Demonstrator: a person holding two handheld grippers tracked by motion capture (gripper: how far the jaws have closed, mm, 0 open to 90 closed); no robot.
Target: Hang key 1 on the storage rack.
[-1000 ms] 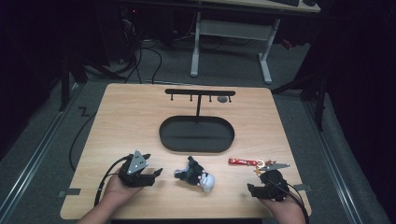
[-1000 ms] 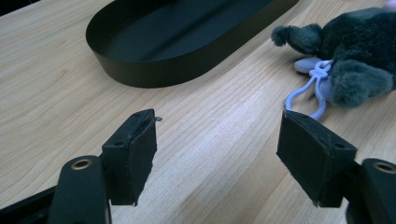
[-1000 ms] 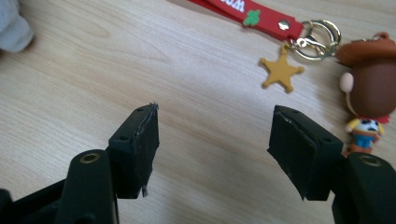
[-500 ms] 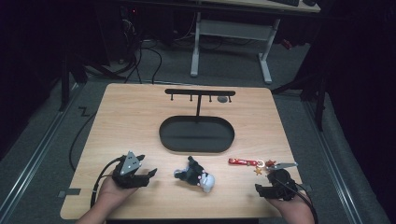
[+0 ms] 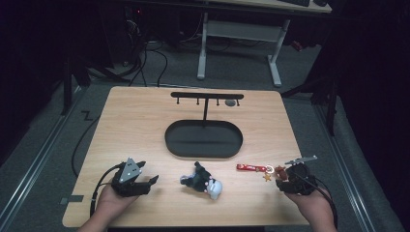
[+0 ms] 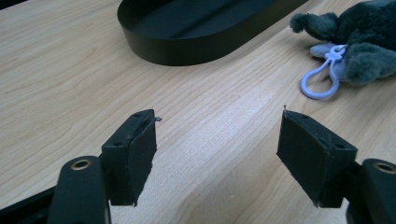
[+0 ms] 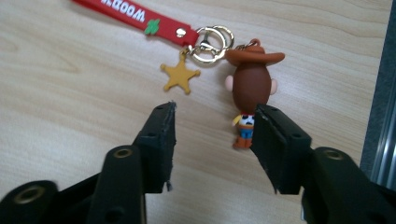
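Note:
A cowboy figure keychain [image 7: 252, 84] with a gold star [image 7: 180, 75], a ring and a red strap [image 5: 251, 167] lies flat on the table at the front right. My right gripper [image 7: 215, 112] hovers right over it. Its jaws have just been closing, with only bare wood between them, and the figure's legs sit behind the right-hand jaw. A grey plush keychain [image 5: 200, 181] with a lilac clip [image 6: 322, 79] lies at the front middle. My left gripper [image 5: 147, 174] rests open to its left, its jaws [image 6: 217, 116] wide apart over bare table.
A black oval tray [image 5: 203, 145] sits mid-table, its wall [image 6: 187, 51] just ahead of the left gripper. A black hanger stand [image 5: 207, 95] with small pegs rises behind it. The table's right edge [image 7: 378, 116] runs close beside the right gripper.
My right gripper has moved away from the table's front edge, up to the cowboy keychain. The left gripper and the plush have stayed put.

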